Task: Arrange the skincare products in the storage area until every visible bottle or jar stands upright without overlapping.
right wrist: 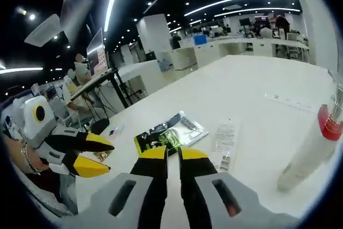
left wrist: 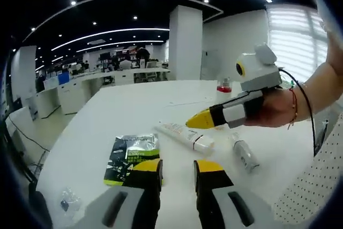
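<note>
Bench point(left wrist: 107, 116) carries a green sachet point(left wrist: 133, 156), a lying white tube point(left wrist: 185, 135), a small lying bottle point(left wrist: 245, 154), and an upright red-collared bottle point(right wrist: 311, 148). Left gripper point(left wrist: 178, 172) and right gripper point(right wrist: 172, 156) both have jaws released, empty.

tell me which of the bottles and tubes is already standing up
The bottle with the red collar, at the far side of the table. The white tube and the small clear bottle lie flat.

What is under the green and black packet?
The flat green and black packet lies straight on the bare white table. Anything hidden beneath it cannot be seen, and the left gripper covers its near edge.
</note>
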A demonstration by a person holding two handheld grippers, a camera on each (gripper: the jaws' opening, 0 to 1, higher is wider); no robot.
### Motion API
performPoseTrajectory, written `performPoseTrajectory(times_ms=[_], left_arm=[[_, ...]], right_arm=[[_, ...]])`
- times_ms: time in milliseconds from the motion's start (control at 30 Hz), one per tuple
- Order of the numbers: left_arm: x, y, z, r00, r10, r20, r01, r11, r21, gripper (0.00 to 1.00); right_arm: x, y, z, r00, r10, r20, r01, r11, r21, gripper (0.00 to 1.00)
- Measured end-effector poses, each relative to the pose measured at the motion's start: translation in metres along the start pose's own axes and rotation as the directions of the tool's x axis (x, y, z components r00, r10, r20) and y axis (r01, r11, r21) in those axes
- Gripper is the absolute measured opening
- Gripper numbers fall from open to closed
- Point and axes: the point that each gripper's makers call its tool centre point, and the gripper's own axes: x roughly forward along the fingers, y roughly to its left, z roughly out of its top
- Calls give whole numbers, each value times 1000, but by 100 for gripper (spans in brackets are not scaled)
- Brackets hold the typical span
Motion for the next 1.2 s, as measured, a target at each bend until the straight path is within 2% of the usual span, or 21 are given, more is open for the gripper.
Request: performPoseTrajectory(times_ms=[167,267,400,533,600,767,900,1000,1067,1133,1200], left_arm=[[-13,8,-1,1000,29,-2,-29,1000,12,24],[-11,16,-3,999,47,-15,-47,999,23,24],[-5,17,3,999,36,-4,-36,999,12,24],[4,15,8,1000,12,-5,-12,999,36,24],[6,14,9,1000,4,-7,-3,999,46,24],[8,13,12,999,-37,17,37,999,-23,24],[15,15,5,999,-50,-12,50,999,-18,24],[23,8,2,995,-97,-40,95,995,-38,24],[28,4,2,992,-113,-56,113,994,-5,24],[34,1,1,989,-129,-72,132,990,40,24],[40,1,0,986,-142,-87,147,988,46,24]], right_arm=[[5,10,5,1000,3,16,-3,999,32,10],[7,14,5,1000,9,13,-9,1000,9,11],[5,9,9,1000,-4,25,4,1000,9,11],[1,-1,11,999,-28,36,28,999,-15,13],[-1,-1,12,999,-34,38,34,999,-3,10],[-9,-16,12,996,-76,56,73,996,53,8],[-14,-22,5,994,-95,47,91,993,81,4],[-20,-21,0,992,-111,63,104,988,111,3],[-24,-19,-3,991,-107,81,93,982,163,3],[-28,-18,-6,990,-102,93,83,980,183,4],[-33,-23,-10,988,-121,94,101,976,191,5]])
